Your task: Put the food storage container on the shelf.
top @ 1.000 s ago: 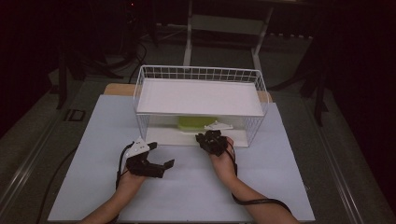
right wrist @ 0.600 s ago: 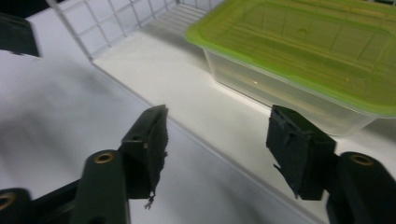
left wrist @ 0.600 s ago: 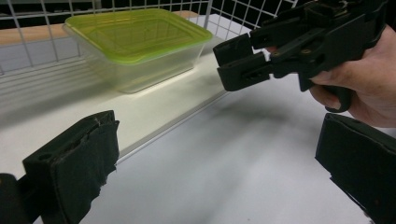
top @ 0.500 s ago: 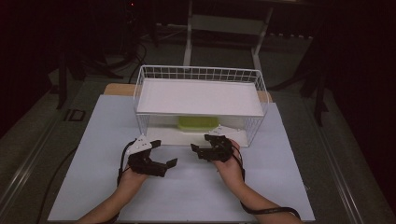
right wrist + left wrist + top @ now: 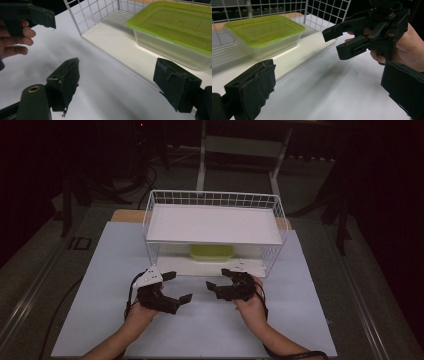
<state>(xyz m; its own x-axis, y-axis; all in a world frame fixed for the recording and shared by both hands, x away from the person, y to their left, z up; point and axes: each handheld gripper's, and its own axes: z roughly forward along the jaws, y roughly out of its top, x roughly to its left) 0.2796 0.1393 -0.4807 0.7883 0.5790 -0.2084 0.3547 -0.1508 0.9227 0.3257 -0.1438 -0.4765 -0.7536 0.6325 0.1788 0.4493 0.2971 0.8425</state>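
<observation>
A clear plastic container with a green lid (image 5: 212,252) sits on the lower white shelf of a white wire rack (image 5: 214,200). In the left gripper view the container (image 5: 264,32) is at the upper left; in the right gripper view the container (image 5: 175,27) is at the upper right. My left gripper (image 5: 178,286) is open and empty on the white table, in front of the rack's left half. My right gripper (image 5: 217,278) is open and empty in front of the rack's right half. The two face each other, apart. My own left jaws (image 5: 327,92) frame the right gripper (image 5: 367,32).
The rack's top level carries a flat white board (image 5: 215,224). A white sheet (image 5: 320,310) covers the table around both hands. The rack's open front edge (image 5: 120,60) lies just beyond my right jaws. Dark floor and furniture legs surround the table.
My right gripper has drawn back from the rack's lower shelf toward the person and turned to the left. My left gripper has shifted slightly right, toward the centre.
</observation>
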